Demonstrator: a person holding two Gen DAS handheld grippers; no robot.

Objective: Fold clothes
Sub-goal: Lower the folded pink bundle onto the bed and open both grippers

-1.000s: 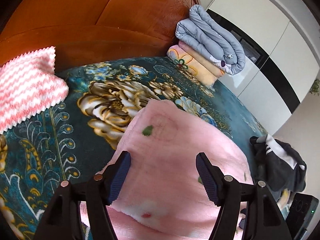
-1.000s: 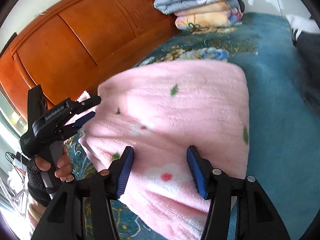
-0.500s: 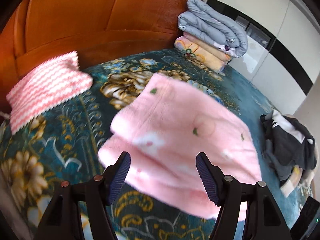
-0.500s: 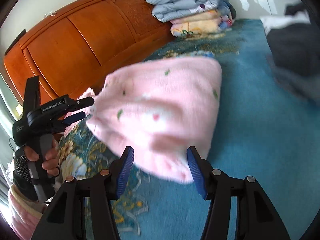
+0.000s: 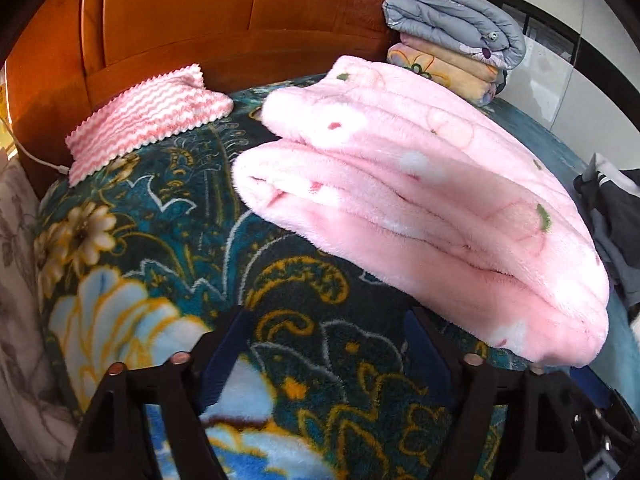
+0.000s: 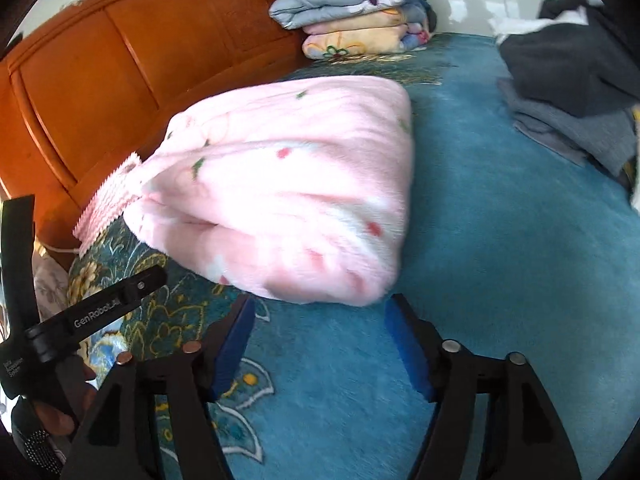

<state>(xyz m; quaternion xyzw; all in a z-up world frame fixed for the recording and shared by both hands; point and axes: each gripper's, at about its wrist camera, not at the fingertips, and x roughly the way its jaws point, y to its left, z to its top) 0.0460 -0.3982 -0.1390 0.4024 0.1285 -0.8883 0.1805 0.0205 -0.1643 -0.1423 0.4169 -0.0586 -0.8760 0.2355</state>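
Note:
A folded pink fleece garment (image 5: 420, 184) with small red and green spots lies on the floral bedspread (image 5: 168, 240). My left gripper (image 5: 326, 320) hangs just short of its near edge, jaws opening wide, with only bedspread between the blue pads. In the right wrist view the same garment (image 6: 288, 192) lies just beyond my right gripper (image 6: 319, 308). That gripper's jaws are opening too, and its pads touch nothing. A hand (image 6: 56, 412) holds the left gripper at the lower left of that view.
A pink-and-white striped towel (image 5: 148, 108) lies by the wooden headboard (image 5: 200, 20). Folded quilts (image 5: 452, 36) are stacked at the far corner. A heap of dark clothes (image 6: 572, 80) sits to the right on the bed. A white cable (image 5: 36, 160) runs at the left edge.
Both grippers have drawn back from the pink garment and their jaws stand wider. The garment, earlier between the fingers, now lies folded on the bed beyond them.

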